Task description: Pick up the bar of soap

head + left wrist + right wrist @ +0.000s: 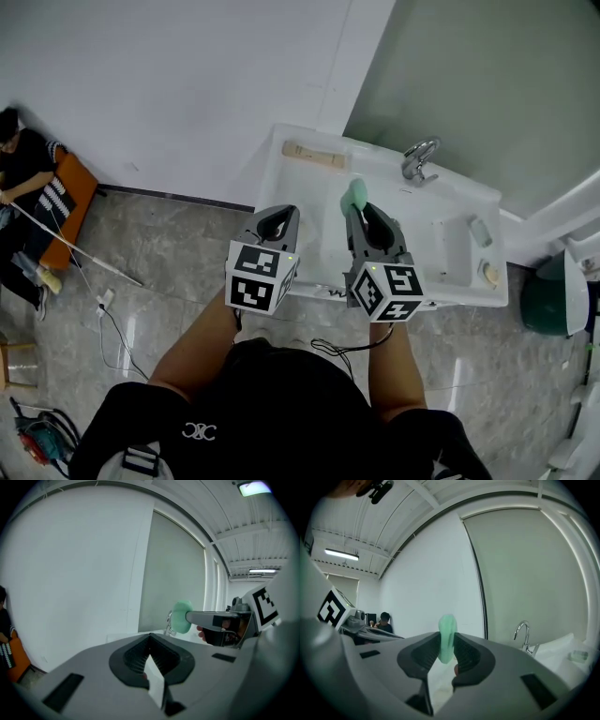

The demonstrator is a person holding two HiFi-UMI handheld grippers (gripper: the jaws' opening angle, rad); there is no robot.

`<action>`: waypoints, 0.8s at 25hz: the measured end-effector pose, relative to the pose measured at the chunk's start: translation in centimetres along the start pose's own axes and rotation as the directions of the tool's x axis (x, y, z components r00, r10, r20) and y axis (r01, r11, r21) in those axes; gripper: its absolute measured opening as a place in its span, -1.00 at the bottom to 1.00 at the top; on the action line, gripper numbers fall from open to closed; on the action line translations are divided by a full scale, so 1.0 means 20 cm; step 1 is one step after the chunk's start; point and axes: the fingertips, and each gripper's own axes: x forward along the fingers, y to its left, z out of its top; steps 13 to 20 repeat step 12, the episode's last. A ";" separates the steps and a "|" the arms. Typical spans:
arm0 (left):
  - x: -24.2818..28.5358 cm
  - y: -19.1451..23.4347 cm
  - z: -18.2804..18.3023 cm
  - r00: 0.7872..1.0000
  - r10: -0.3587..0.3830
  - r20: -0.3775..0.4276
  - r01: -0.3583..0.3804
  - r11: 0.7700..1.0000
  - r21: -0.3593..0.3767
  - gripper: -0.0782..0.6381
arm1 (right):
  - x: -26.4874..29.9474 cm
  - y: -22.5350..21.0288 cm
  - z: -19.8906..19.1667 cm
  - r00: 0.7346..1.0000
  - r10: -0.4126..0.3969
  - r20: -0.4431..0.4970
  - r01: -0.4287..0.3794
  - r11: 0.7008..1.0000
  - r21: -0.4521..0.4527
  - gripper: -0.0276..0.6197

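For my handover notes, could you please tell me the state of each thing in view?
Soap, gripped, held up over sink
Right tongs, shut on soap
Left tongs, shut, empty
Tap, no water running

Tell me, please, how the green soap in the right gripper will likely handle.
The soap looks smooth and rounded, so probably slippery. Held by one end in the right gripper, it might squirt out. Unbent, likely stiff.

Left tool (278, 215) closed, right tool (361, 212) clamped on soap (353, 196).
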 end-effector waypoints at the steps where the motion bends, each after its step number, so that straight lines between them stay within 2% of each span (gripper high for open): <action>1: 0.00 0.00 0.00 1.000 -0.001 0.001 0.001 1.000 0.002 -0.76 | 0.00 0.00 0.00 1.000 0.002 0.002 -0.002 1.000 0.001 -0.60; 6: 0.00 -0.02 0.00 1.000 -0.005 0.002 0.005 1.000 0.002 -0.76 | -0.01 0.02 -0.01 1.000 0.013 0.002 -0.013 1.000 0.021 -0.60; 20: -0.01 -0.05 0.02 1.000 -0.017 0.012 0.017 1.000 0.009 -0.76 | -0.03 0.03 0.00 1.000 0.025 0.012 -0.025 1.000 0.001 -0.60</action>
